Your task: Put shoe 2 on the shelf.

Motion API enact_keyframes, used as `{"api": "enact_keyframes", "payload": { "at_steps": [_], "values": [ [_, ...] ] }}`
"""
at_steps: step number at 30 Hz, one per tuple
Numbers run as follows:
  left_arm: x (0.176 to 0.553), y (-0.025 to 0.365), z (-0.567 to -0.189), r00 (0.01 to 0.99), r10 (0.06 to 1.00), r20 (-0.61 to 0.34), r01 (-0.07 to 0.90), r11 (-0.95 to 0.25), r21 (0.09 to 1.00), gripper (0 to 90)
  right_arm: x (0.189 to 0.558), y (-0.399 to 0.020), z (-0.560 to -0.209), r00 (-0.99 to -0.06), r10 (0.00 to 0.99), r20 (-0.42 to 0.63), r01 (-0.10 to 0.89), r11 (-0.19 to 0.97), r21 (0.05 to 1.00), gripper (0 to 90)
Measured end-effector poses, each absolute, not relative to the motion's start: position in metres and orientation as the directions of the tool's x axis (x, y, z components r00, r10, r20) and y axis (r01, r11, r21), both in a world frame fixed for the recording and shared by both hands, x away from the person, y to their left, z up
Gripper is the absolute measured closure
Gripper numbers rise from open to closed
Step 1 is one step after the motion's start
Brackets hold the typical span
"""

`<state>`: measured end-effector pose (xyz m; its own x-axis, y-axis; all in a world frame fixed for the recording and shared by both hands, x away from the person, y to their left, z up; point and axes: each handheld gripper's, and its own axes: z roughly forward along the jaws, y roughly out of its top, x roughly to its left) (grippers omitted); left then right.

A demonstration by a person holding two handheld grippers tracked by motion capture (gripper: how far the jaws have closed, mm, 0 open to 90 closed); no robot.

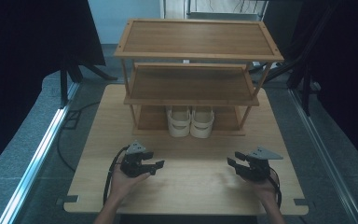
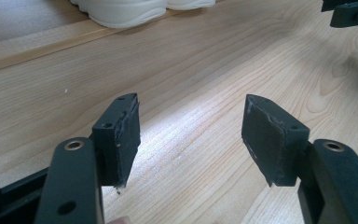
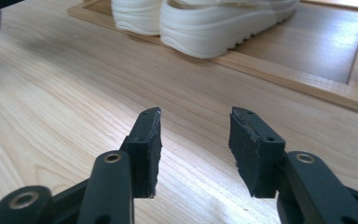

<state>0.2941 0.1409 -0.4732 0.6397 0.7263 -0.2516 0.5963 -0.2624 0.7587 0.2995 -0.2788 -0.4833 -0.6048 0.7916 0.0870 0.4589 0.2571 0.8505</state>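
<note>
Table (image 1: pixel 186 186): rack (image 1: pixel 198 46), 2 shoes (image 1: pixel 190 122).

High view dim, soft; tabletop (image 2: pixel 205 70) glare; far shoes blurred.

Shoes (image 1: pixel 190 122): toes hidden under the rack's (image 1: pixel 193 88) middle shelf; tops cut off by upper edge in both gripper views.

Two white shoes (image 1: pixel 190 121) stand side by side – one pair – on the lowest of three shelves in one wooden rack (image 1: pixel 198 56), which stands on one desk (image 1: pixel 191 186).
</note>
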Motion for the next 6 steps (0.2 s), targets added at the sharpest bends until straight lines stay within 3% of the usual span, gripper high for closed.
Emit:
{"api": "enact_keyframes", "payload": {
  "at_steps": [6],
  "values": [
    [0.2946,0.1444,-0.4715,0.636,0.729,-0.255,0.594,-0.252,0.764,37.5,0.3005,-0.2806,-0.4838,-0.59,0.803,0.085,0.462,0.249,0.851,43.1]
  ]
}}
